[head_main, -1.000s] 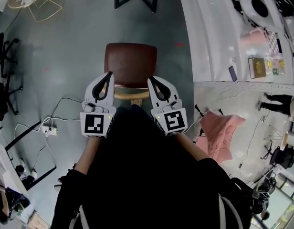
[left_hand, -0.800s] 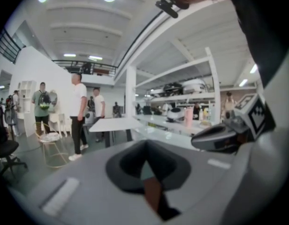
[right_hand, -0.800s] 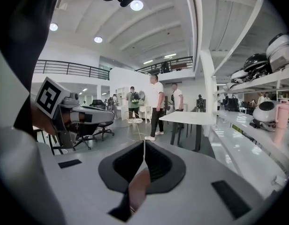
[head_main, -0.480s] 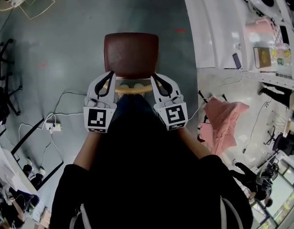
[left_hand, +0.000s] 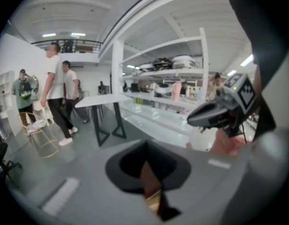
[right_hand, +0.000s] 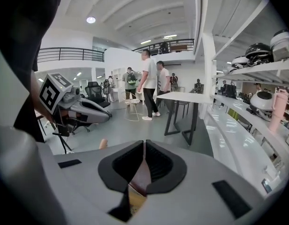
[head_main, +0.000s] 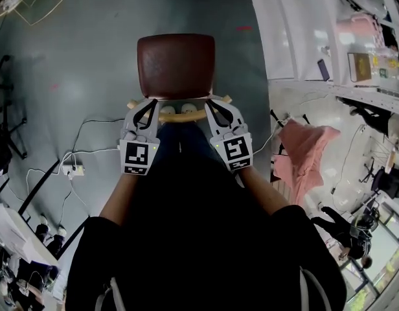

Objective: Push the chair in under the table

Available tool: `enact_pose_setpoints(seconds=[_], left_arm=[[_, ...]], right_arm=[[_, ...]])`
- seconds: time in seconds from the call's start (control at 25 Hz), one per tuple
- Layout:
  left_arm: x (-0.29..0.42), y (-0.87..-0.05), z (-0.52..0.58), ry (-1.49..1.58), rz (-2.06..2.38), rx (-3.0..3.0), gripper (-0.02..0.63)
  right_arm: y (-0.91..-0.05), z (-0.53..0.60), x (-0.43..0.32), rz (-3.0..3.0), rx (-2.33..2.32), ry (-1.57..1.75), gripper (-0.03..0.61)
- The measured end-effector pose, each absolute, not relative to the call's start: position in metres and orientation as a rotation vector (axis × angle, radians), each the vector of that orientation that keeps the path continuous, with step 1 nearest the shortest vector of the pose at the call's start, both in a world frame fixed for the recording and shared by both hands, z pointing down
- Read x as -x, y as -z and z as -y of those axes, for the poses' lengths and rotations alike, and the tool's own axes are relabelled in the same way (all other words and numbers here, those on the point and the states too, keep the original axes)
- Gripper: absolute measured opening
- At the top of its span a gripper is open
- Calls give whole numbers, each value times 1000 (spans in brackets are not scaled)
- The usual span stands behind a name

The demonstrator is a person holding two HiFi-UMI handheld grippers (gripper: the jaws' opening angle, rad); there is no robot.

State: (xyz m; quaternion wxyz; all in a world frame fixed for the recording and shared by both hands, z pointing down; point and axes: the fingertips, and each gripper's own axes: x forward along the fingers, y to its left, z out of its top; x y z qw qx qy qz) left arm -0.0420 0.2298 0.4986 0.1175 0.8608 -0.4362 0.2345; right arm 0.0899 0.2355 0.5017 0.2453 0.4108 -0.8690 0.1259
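Where the head view looks steeply down, the chair (head_main: pixel 177 63) stands on the grey floor (head_main: pixel 89 63) straight ahead of the person, its brown seat facing up and its wooden back rail (head_main: pixel 184 116) nearest the body. Both forearms reach forward from the dark torso, roughly parallel. The left gripper (head_main: pixel 149 104) and right gripper (head_main: pixel 212 104) slant down toward that rail, one near each end, with their marker cubes turned up to the camera. Each gripper's tips sit right at the rail, though contact cannot be confirmed from above. In the left gripper view, the left gripper (left_hand: pixel 145 148) has its jaws pressed together on nothing, with a sliver of brown seat and pale wood showing below them. The right gripper view shows the right gripper (right_hand: pixel 144 146) the same way: jaws together and empty. The white table (right_hand: pixel 182 97) with dark legs stands well ahead of the chair across open floor.
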Motion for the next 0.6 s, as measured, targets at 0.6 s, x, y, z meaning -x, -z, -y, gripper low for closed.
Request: enact_pose_setpoints(seconds=[0.6], left_arm=[[59, -596, -285, -1158, 885, -2477, 245]], right_arm=[[-595, -281, -104, 2155, -792, -435, 120]])
